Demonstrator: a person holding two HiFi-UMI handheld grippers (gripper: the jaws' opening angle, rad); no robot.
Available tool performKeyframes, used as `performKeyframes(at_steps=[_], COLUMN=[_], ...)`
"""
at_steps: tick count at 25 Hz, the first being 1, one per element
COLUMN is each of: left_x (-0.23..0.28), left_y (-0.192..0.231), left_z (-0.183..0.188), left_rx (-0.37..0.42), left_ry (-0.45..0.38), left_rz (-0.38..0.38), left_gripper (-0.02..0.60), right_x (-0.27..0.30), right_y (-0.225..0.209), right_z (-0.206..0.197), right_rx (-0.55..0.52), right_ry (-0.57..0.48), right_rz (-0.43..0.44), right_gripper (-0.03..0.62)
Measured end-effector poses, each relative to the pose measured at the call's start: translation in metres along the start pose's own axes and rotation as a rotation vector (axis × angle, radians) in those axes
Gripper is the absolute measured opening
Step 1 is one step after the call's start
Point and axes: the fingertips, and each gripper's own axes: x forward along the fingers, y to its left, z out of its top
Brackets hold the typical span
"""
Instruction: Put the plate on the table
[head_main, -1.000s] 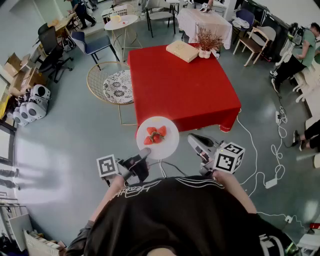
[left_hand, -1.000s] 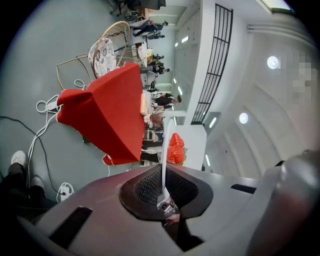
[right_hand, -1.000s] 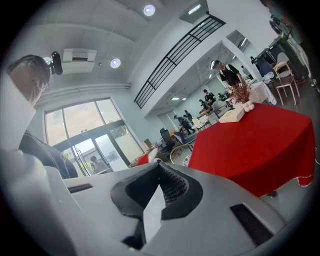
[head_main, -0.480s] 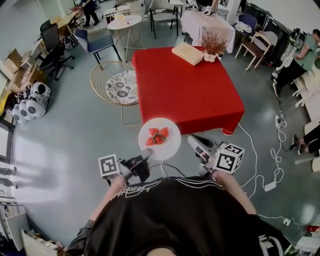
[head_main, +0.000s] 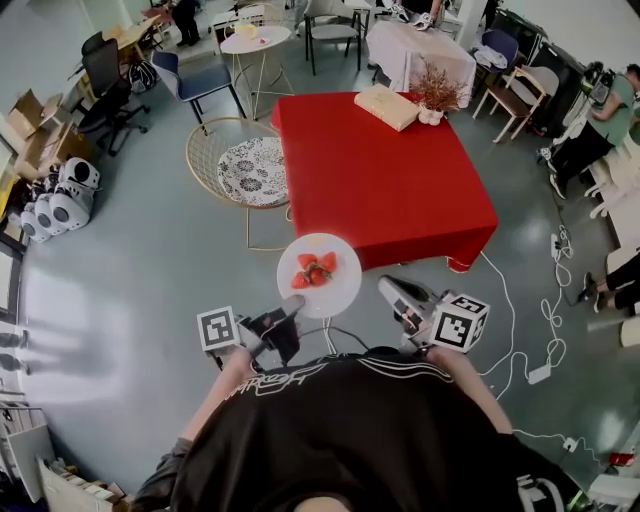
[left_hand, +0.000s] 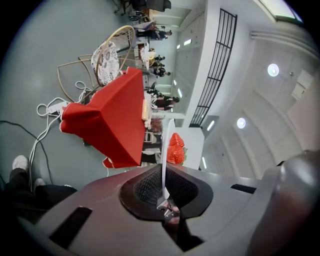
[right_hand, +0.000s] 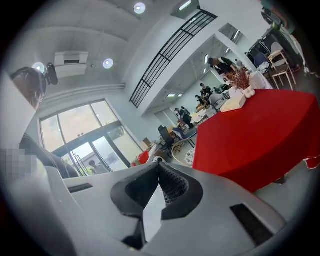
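Red cloth is covering the table (head_main: 385, 175), the largest item, which is bearing a flat box (head_main: 388, 106) and a dried plant (head_main: 436, 90) at its far edge. You are carrying the white plate (head_main: 318, 275) in the air, close to the table's near edge. By the look of it, the plate is not yet over the tabletop. The left gripper (head_main: 290, 305) is clamping its jaws narrowly on the plate's near rim, which is showing edge-on in the left gripper view. The right gripper (head_main: 392, 290) is riding just beside the plate without touching it, its jaws pressed together on nothing. Strawberries (head_main: 313, 270) are sitting at the plate's centre. Judged from this, the pickup is done. You are midway through the carry, with reaching over the cloth, lowering and releasing remaining.
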Motion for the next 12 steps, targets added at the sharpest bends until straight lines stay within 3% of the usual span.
performKeyframes(at_steps=[12], left_x=[0.053], left_y=[0.013], left_z=[0.031], left_rx=[0.0], left_ry=[0.051], left_rz=[0.015], left_gripper=[0.017], right_x=[0.013], right_y=[-0.039], right_z=[0.004], right_rx=[0.038], right_ry=[0.014], right_rz=[-0.01], right_gripper=[0.008])
